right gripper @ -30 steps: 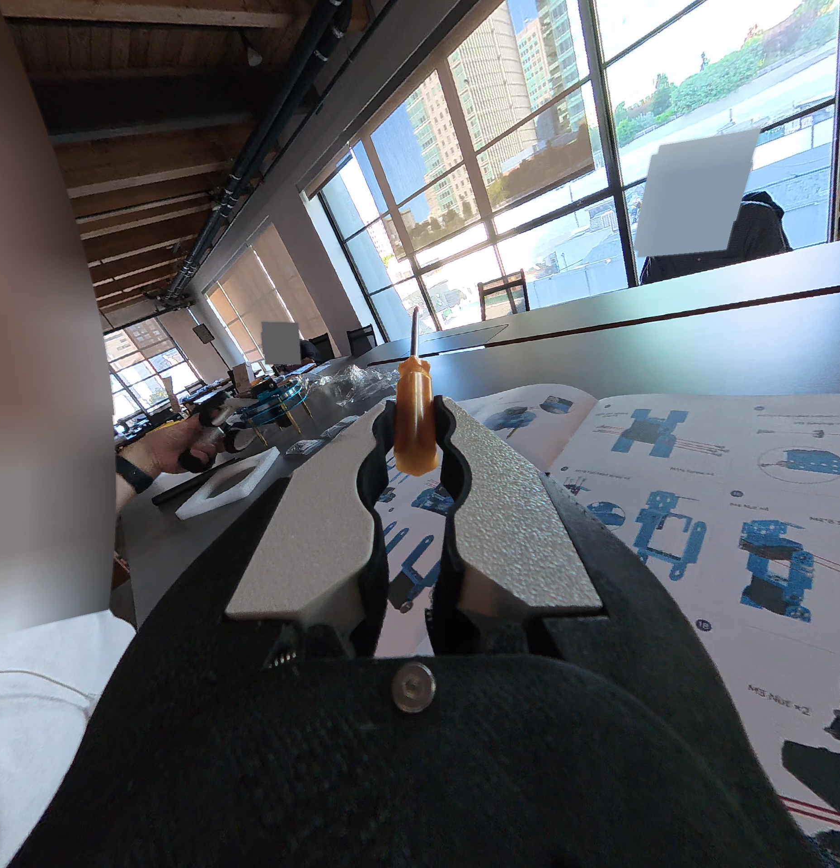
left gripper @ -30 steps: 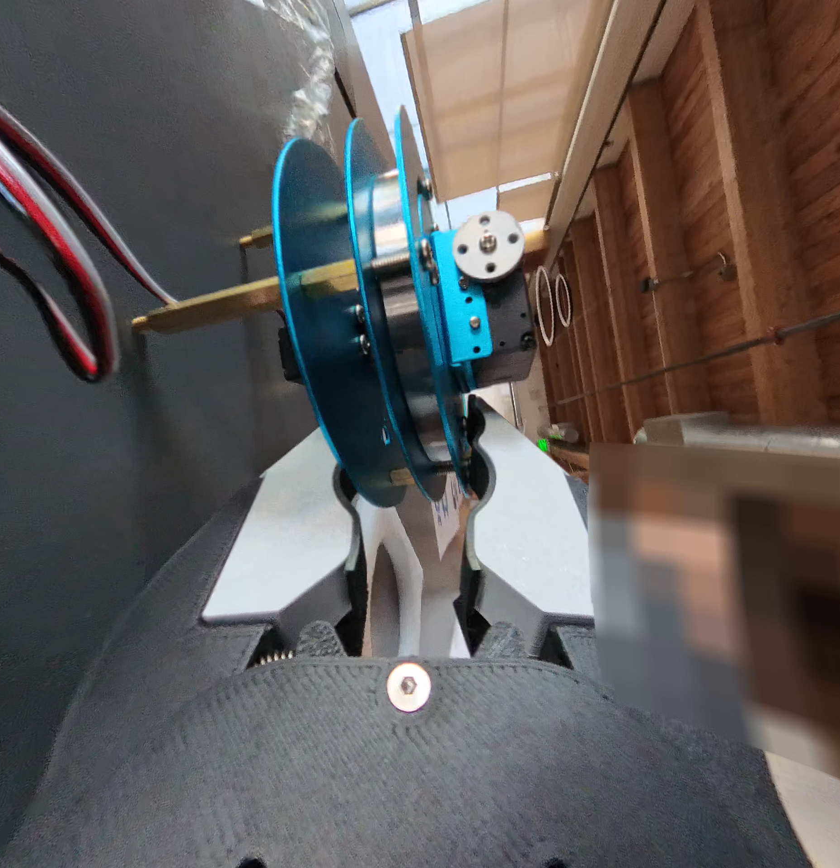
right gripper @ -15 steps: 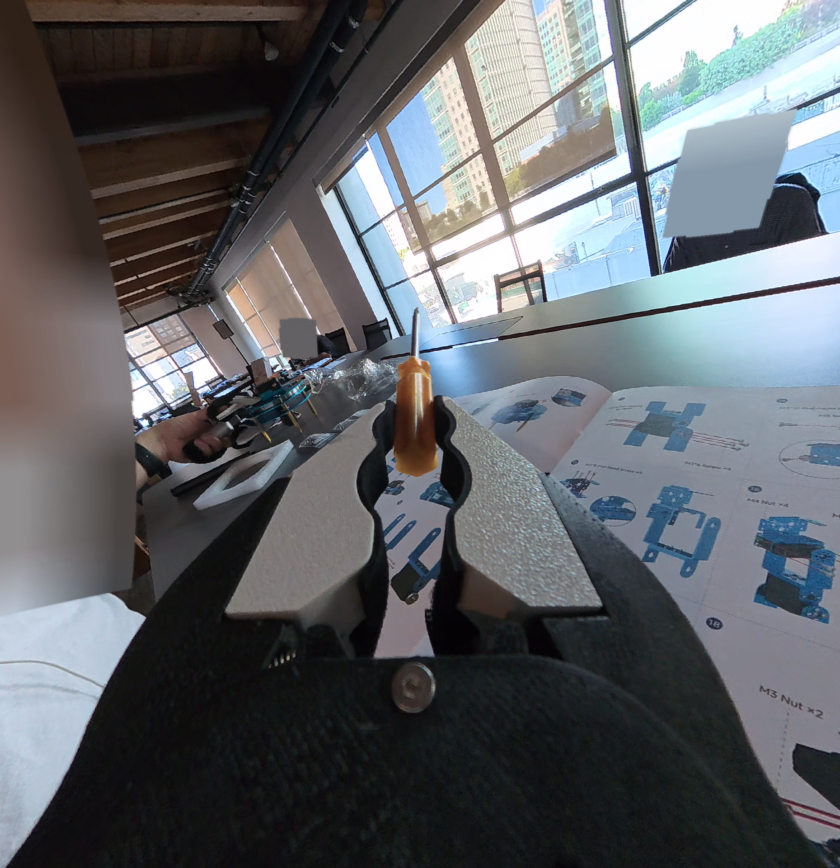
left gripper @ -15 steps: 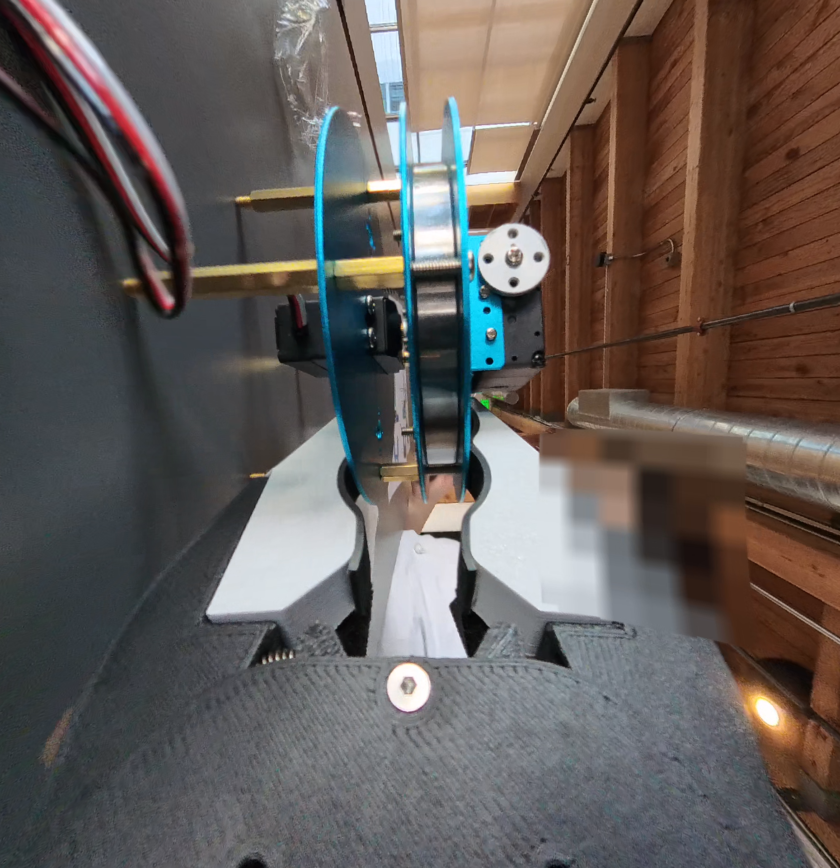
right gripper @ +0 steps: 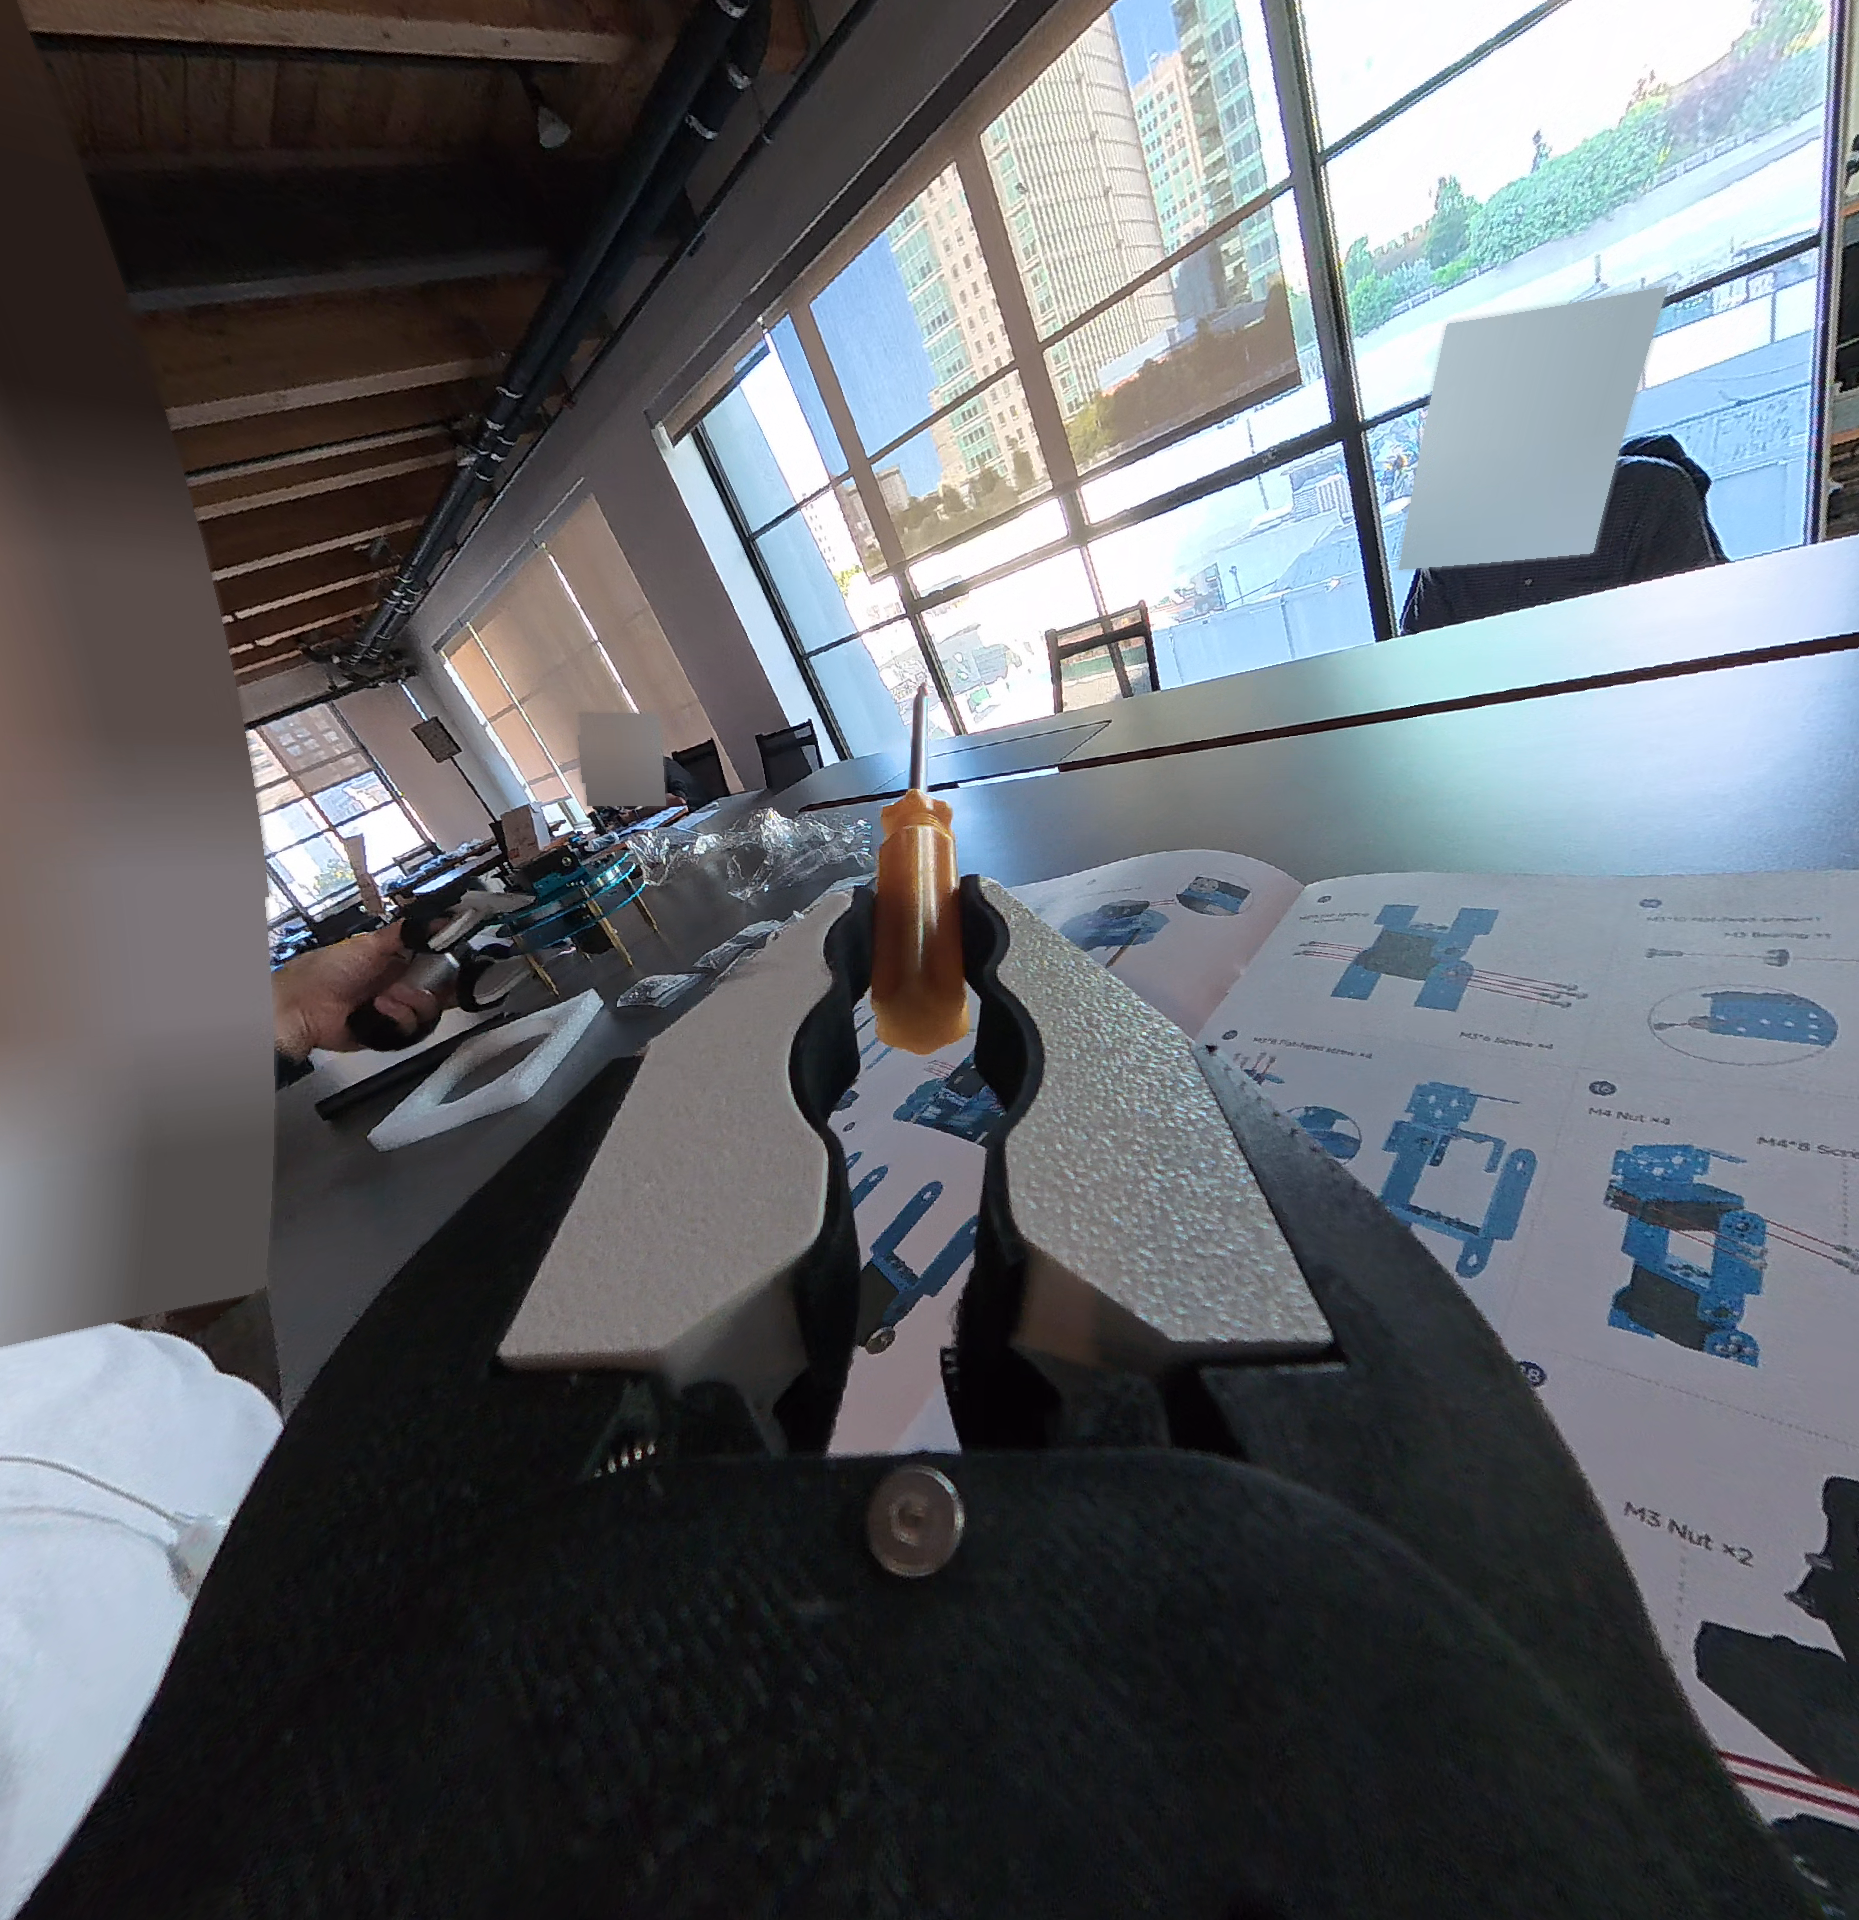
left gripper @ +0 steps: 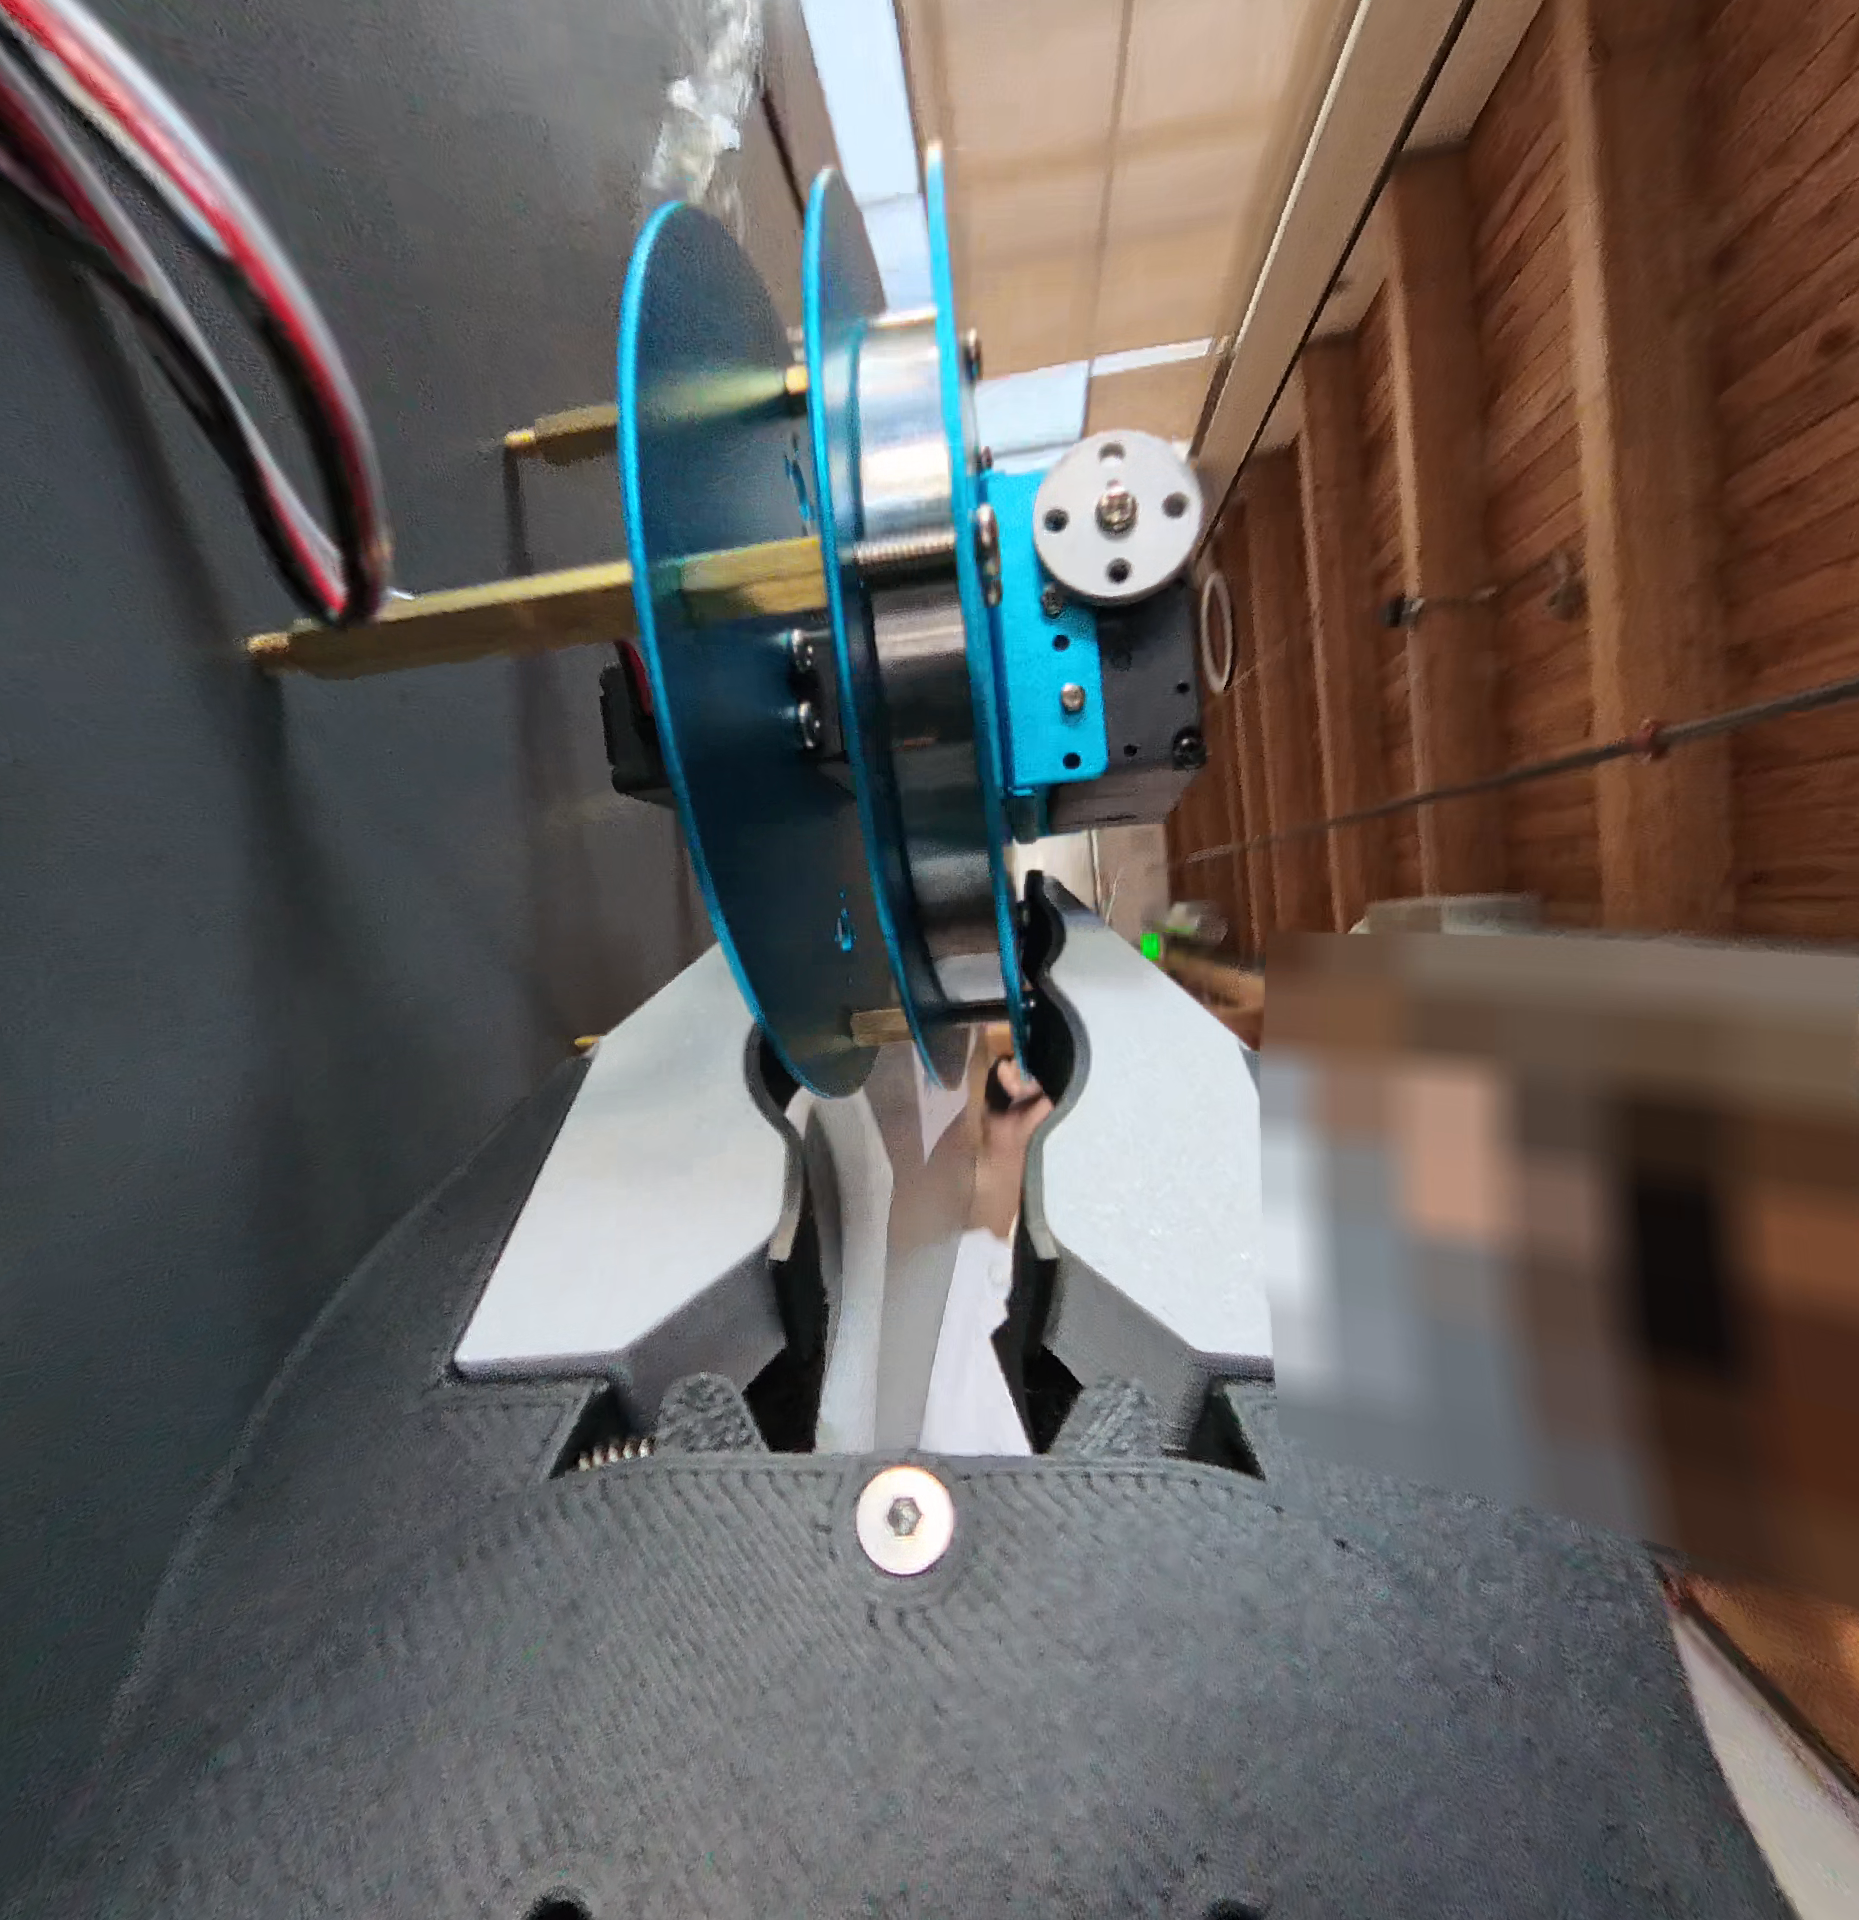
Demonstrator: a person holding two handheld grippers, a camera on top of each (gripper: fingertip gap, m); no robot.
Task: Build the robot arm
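Note:
My left gripper (left gripper: 909,1023) is shut on the rim of a blue round-plate assembly (left gripper: 800,665). The assembly has stacked blue discs, brass standoffs (left gripper: 489,623), a black servo in a blue bracket (left gripper: 1122,686) with a silver horn (left gripper: 1117,530), and red, black and white wires (left gripper: 281,447). The standoff tips rest against the dark table (left gripper: 177,935). My right gripper (right gripper: 914,977) is shut on an orange-handled screwdriver (right gripper: 917,956), shaft pointing up and away, above an open instruction booklet (right gripper: 1527,1039). The assembly and left gripper show far left in the right wrist view (right gripper: 561,914).
A white foam frame (right gripper: 489,1081), small parts bags (right gripper: 686,987) and crumpled clear plastic (right gripper: 779,862) lie on the dark table (right gripper: 1424,790) between the grippers. A person in dark clothes (right gripper: 1631,540) sits at the far side by the windows. A white sleeve (right gripper: 73,1558) is low left. The left gripper's tips are roughly 55 centimetres from the right gripper's.
The left gripper has swung the assembly, so the discs now show at an angle instead of edge-on. The right gripper with the screwdriver has shifted slightly over the booklet.

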